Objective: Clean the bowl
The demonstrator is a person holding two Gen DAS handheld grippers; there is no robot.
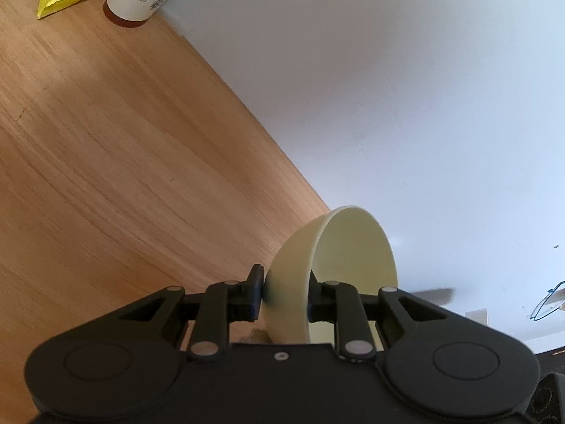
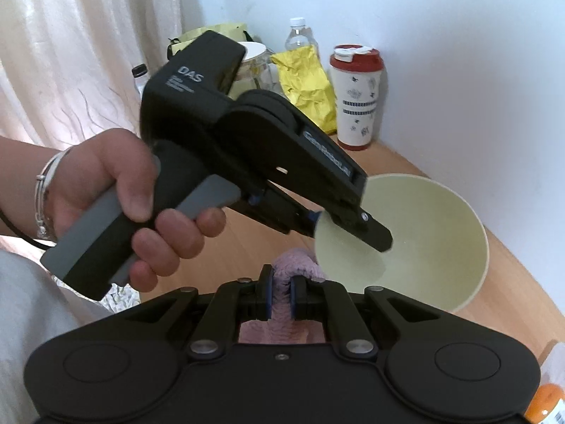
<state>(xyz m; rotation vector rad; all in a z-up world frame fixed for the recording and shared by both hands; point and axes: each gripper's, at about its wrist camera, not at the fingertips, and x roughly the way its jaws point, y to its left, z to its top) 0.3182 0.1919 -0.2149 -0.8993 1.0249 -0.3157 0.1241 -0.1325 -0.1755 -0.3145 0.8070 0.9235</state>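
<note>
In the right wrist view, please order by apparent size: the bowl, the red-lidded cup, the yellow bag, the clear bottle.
1. bowl, though it is nearest the camera
2. red-lidded cup and yellow bag, too alike to rank
3. clear bottle, partly hidden

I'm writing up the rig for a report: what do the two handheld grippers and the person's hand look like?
Both grippers are matte black plastic with paired linkage arms, silver pivot pins and round caps. The left gripper has a boxy black body printed "DAS", a label along its side, blue finger pads and a grey pistol grip. The left hand is bare, silver bangles at the wrist, a black cable behind. The right gripper has blue pads.
</note>
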